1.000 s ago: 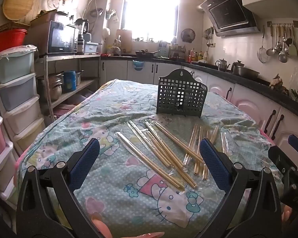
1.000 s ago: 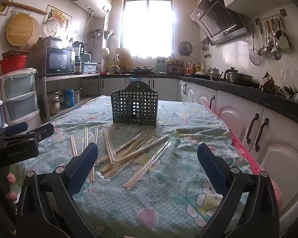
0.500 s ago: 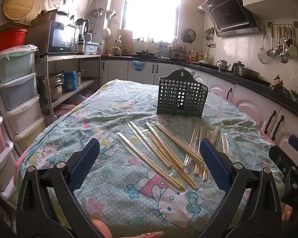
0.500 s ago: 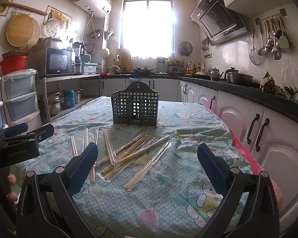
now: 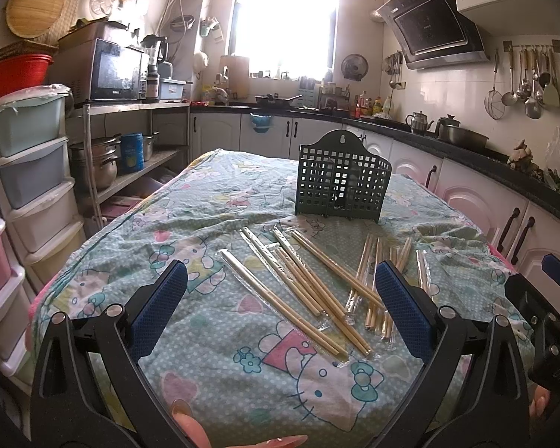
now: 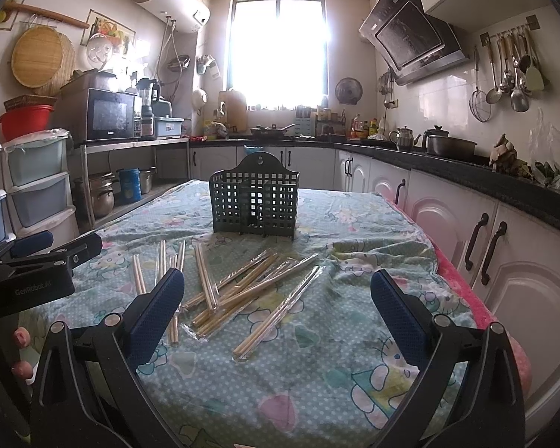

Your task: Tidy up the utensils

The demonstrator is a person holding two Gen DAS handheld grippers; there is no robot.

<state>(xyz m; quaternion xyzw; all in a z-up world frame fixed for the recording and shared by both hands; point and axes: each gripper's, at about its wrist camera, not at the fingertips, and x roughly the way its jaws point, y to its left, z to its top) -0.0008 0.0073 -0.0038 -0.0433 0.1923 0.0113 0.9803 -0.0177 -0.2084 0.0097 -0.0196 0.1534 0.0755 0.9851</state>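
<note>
Left wrist view: my left gripper (image 5: pixel 280 298) hangs with fingers spread wide and empty, framing the near end of the wrapped chopsticks (image 5: pixel 302 283) scattered flat on the tablecloth (image 5: pixel 168 224). My right gripper (image 6: pixel 276 306) is equally spread and empty. Beyond the chopsticks, the green holder (image 5: pixel 341 183) stands upright, presumably their destination; none sit inside yet.

Bare cloth on the tabletop (image 5: pixel 190 339) lies open before scattered chopsticks (image 5: pixel 310 291); beyond them, the lattice holder (image 5: pixel 341 183) stands alone, approachable from either side.
</note>
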